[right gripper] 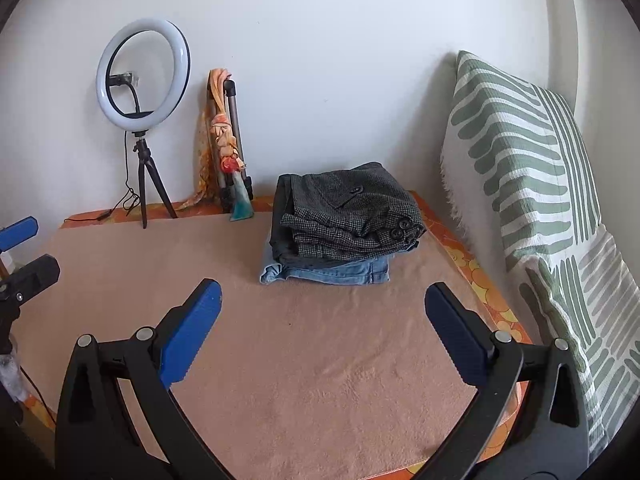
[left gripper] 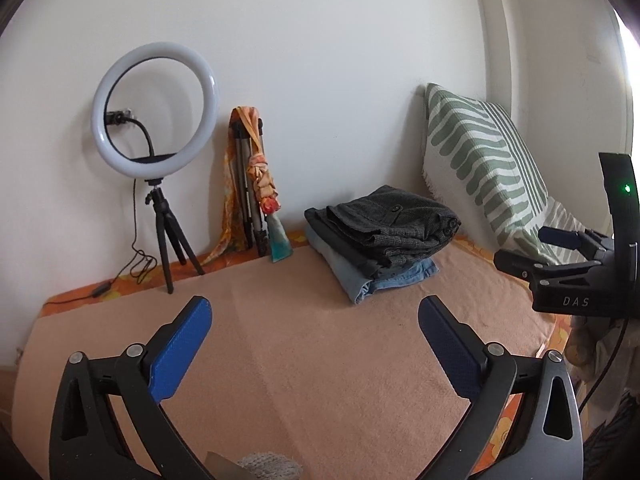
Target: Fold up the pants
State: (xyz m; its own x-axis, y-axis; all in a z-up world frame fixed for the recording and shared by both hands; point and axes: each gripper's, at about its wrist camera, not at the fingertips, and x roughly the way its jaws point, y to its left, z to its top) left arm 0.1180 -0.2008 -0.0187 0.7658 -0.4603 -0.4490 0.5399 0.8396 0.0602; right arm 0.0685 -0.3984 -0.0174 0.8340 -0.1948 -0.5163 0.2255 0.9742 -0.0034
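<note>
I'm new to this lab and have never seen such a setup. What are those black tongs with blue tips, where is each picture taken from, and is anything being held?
Those tongs are hand-held grippers; a person carries one in each hand, and no robot arm is involved. Each has a wide-angle camera looking forward along its two fingers. One picture comes from the left gripper, the other from the right gripper. Both are open and hold nothing.

Ahead lies a peach blanket with a stack of folded pants: dark grey pants on top of blue jeans. Against the wall stand a ring light on a small tripod and a striped pillow.
</note>
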